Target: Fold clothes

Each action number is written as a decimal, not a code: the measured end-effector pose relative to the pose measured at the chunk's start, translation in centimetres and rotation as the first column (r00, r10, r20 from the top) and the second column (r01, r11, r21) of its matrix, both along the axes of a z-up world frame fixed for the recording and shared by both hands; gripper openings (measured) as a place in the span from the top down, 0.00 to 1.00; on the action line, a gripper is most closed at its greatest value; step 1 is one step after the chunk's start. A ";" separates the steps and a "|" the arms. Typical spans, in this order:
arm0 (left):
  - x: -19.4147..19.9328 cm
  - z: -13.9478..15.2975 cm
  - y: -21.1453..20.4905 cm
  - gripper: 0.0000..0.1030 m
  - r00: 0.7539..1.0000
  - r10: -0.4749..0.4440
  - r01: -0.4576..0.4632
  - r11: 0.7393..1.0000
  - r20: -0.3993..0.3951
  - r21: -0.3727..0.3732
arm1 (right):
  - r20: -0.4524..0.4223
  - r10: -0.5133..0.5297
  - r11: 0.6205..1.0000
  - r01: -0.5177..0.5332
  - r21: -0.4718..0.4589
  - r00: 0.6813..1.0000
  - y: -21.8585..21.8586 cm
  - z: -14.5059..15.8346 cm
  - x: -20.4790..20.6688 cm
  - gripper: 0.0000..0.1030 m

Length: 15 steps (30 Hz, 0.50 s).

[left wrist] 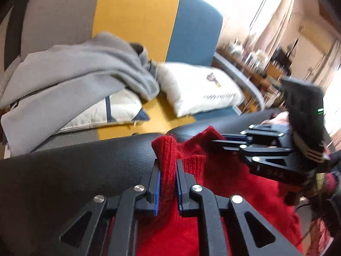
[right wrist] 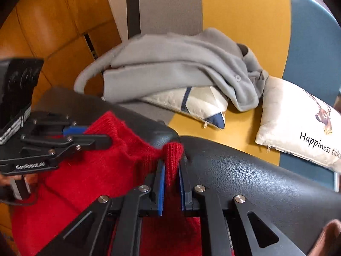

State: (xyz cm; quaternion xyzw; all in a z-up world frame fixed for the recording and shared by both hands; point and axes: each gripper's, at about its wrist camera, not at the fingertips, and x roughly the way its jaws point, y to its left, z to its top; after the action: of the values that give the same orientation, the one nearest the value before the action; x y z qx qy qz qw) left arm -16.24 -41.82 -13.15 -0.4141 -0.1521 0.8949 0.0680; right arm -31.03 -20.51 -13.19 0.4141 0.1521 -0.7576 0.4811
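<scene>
A red knitted sweater [left wrist: 223,181] [right wrist: 96,170] lies on a black leather cushion [left wrist: 85,166] [right wrist: 255,181]. In the left wrist view my left gripper [left wrist: 168,164] is shut on a ribbed edge of the sweater, which sticks up between the blue pads. My right gripper [left wrist: 219,139] reaches in from the right and pinches another part of the same edge. In the right wrist view the right gripper [right wrist: 171,162] is shut on a ribbed fold, and the left gripper [right wrist: 96,134] holds the sweater further left. The rest of the sweater runs under both grippers.
Behind the cushion stands a sofa [left wrist: 136,21] with grey, yellow and blue panels. On it lie a crumpled grey garment [left wrist: 74,70] [right wrist: 181,68], a white-and-navy pillow [right wrist: 202,104] and a white deer-print pillow [left wrist: 202,87] [right wrist: 298,123]. Wooden panels [right wrist: 53,32] lie left.
</scene>
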 end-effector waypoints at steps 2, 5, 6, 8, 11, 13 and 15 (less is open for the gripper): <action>1.9 1.5 0.1 0.90 0.998 0.015 -0.013 0.999 -0.058 0.031 | 0.003 -0.004 0.999 0.004 -0.054 1.000 1.1 1.3 0.7 0.89; 5.2 2.8 1.0 0.90 0.992 0.055 -0.049 0.997 -0.118 0.051 | -0.016 0.019 0.993 -0.020 -0.116 1.000 3.7 3.4 3.2 0.89; 6.2 2.9 1.3 0.90 0.991 0.053 -0.046 0.997 -0.125 0.059 | -0.025 0.029 0.991 -0.032 -0.131 0.999 4.6 4.0 4.2 0.89; 8.2 2.6 2.1 0.90 0.990 0.059 -0.051 0.997 -0.131 0.063 | -0.033 0.041 0.987 -0.046 -0.156 0.999 6.5 4.5 6.1 0.89; 11.0 1.7 3.0 0.90 0.994 0.035 -0.027 0.996 -0.100 0.083 | -0.007 0.034 0.988 -0.034 -0.148 0.999 9.1 3.0 8.6 0.89; 12.7 0.5 3.5 0.90 0.996 0.047 -0.041 0.995 -0.070 0.087 | 0.011 0.023 0.991 -0.022 -0.130 1.000 10.7 1.7 10.1 0.90; 14.0 -0.6 3.6 0.87 0.998 0.057 -0.053 0.993 -0.032 0.102 | 0.029 0.008 0.996 -0.005 -0.092 1.000 11.8 0.0 11.1 0.90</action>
State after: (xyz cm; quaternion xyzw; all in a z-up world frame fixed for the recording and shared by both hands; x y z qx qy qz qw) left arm -2.29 -38.24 -13.79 -0.3903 -0.2071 0.8946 0.0667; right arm -19.96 -8.73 -13.16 0.4018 0.1113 -0.7562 0.5043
